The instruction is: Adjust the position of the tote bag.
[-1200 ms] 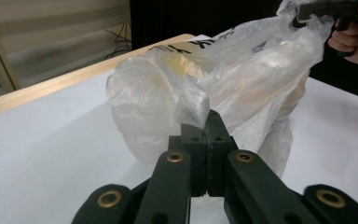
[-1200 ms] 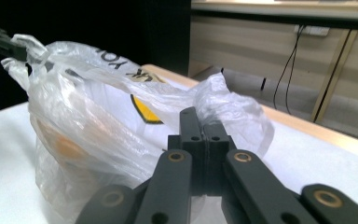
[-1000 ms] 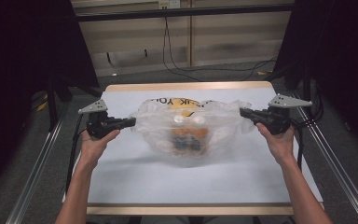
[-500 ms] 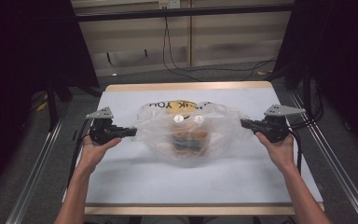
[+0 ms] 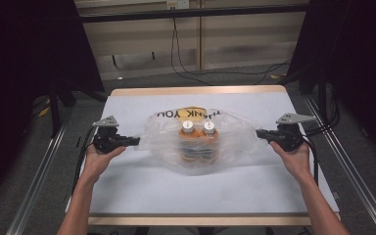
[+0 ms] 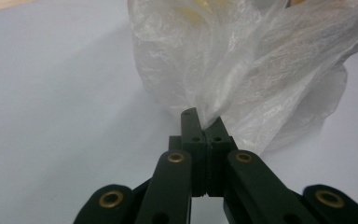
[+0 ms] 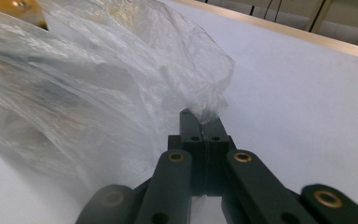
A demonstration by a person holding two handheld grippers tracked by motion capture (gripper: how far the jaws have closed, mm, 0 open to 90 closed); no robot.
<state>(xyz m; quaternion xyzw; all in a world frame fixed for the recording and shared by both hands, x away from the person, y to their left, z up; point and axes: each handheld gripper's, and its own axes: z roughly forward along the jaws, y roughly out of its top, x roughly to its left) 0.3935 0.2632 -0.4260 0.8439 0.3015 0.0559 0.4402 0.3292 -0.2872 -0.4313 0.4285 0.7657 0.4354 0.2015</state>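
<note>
A clear plastic bag [image 5: 235, 134] printed with "THANK YOU" lies spread on the white table [image 5: 142, 196]. Inside it stand two orange bottles [image 5: 198, 142] with white caps. My left gripper [image 5: 136, 141] is shut on the bag's left edge, and in the left gripper view the film [image 6: 261, 70] is pinched between the closed jaws of the left gripper [image 6: 204, 122]. My right gripper [image 5: 259, 133] is shut on the bag's right edge; the right gripper view shows the bag [image 7: 98, 84] bunching up where the right gripper [image 7: 202, 121] clamps it.
The table's wooden edge [image 5: 196, 91] runs along the far side. Metal rails [image 5: 352, 171] flank the table on both sides. Black cables [image 5: 186, 63] lie on the floor behind it. Bare white surface lies in front of the bag.
Both grippers have come down toward the table with the bag. The bag now rests lower and flatter, and the two bottles stand out more clearly inside it.
</note>
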